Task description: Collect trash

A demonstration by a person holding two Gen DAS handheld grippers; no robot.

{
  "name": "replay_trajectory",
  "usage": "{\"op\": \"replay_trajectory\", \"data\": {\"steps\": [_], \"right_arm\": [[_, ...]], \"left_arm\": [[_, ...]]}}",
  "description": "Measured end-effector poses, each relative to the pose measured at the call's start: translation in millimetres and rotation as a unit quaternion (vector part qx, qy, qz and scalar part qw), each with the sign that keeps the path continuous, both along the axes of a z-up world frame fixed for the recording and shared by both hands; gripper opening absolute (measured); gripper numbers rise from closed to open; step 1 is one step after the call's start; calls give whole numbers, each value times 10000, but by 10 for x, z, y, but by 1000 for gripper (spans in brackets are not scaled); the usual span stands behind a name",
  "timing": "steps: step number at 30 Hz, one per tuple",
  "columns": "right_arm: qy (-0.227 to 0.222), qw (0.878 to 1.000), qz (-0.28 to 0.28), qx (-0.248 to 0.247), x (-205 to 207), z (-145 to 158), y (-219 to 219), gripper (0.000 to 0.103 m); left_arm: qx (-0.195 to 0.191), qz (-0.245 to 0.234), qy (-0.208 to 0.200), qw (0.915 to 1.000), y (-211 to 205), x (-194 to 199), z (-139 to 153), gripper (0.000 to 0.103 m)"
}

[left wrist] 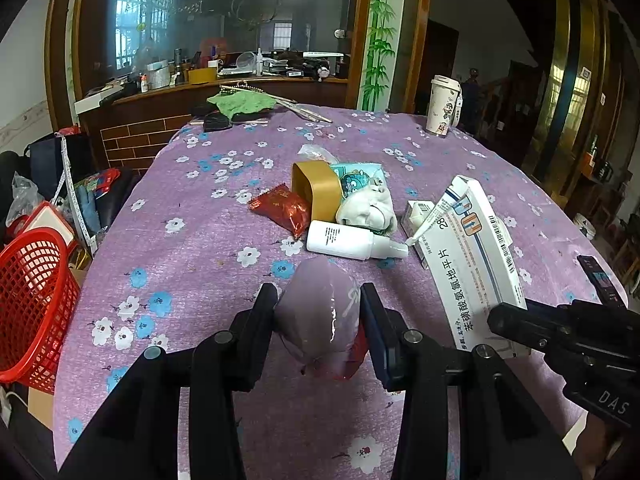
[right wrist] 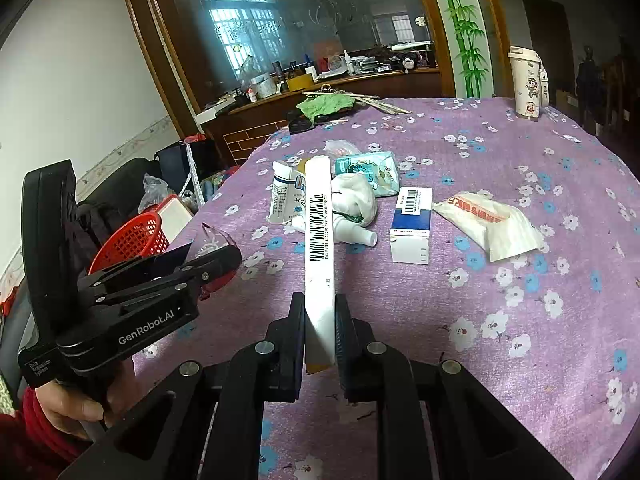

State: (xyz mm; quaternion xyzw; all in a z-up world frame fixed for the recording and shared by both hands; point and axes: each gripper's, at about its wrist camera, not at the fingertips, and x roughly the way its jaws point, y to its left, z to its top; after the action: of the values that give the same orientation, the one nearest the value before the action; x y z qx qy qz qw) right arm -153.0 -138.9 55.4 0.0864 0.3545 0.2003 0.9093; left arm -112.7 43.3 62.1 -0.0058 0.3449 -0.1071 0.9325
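Above the purple tablecloth (left wrist: 180, 248), plastic wrapper (left wrist: 320, 320) pinched in left claw (left wrist: 320, 304)

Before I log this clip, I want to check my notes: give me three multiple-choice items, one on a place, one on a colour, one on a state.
1. Where is the red mesh basket?
A. beside the table's left edge
B. on the table by the tumbler
C. under the white spray bottle

2. What colour is the tablecloth?
A. green
B. purple with flowers
C. plain white

3. What does the right hand-held gripper hold?
A. nothing, jaws wide
B. a crumpled tissue
C. a flat white medicine box

Answers:
1 A, it stands off the table's left side.
2 B, purple with white and blue flowers.
3 C, the jaws clamp the box's narrow end.
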Motion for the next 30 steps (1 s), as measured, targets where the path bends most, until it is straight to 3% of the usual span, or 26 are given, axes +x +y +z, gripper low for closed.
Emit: {"op": "replay_trajectory", "data": {"steps": [30], "right_arm": [[-78, 10000, 41, -26, -37, 71, 46, 14]], "left_arm": [[-57, 164, -163, 9997, 143, -47, 157, 41]]}}
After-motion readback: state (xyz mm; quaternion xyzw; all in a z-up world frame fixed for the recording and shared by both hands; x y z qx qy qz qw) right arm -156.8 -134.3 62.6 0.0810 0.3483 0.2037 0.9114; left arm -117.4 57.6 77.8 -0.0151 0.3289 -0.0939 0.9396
